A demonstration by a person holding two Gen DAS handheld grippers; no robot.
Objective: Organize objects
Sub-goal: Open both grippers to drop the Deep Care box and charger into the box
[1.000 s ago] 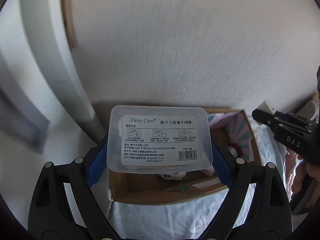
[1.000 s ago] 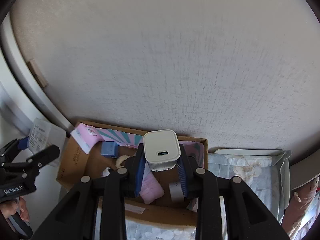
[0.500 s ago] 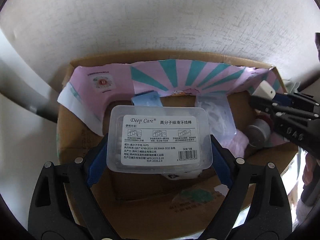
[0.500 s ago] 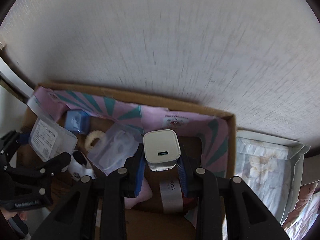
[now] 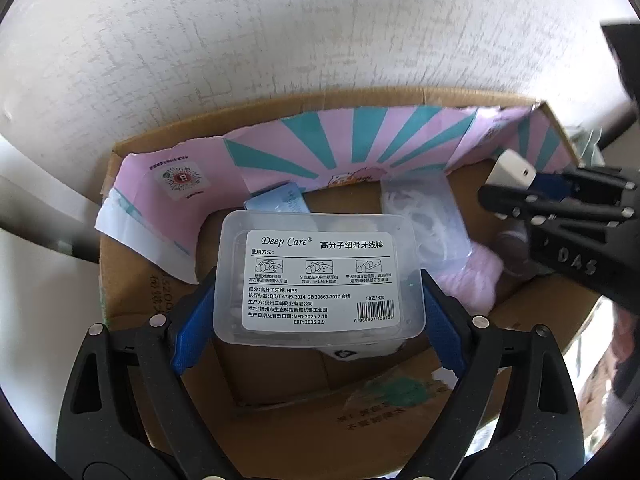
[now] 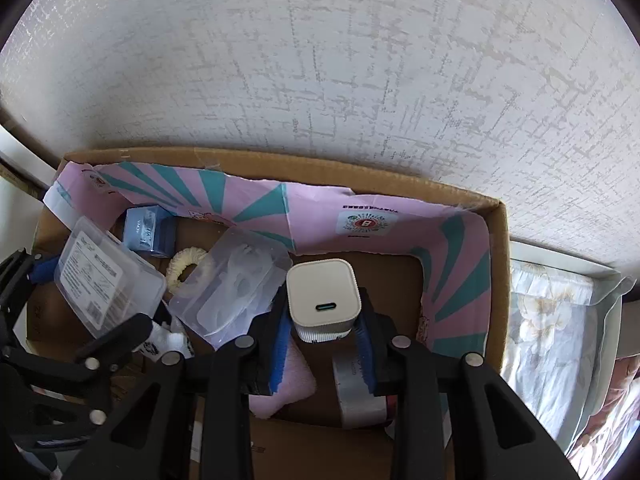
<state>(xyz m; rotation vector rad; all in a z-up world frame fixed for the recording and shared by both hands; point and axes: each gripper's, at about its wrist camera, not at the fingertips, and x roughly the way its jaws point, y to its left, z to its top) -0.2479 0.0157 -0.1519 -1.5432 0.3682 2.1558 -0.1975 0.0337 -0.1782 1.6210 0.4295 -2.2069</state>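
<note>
My left gripper is shut on a clear dental floss box with a white label and holds it over the left half of an open cardboard box. The floss box also shows in the right wrist view. My right gripper is shut on a white USB charger and holds it inside the same cardboard box, over its right half. The charger also shows at the right of the left wrist view.
The box holds a pink and teal paper liner, a blue carton, a cream hair tie, a clear plastic bag, a pink pouch and a silver tube. A textured wall stands behind. Floral bedding lies right.
Both grippers have moved forward and down into the cardboard box with their loads. The box now fills both views, and the two grippers stand closer together.
</note>
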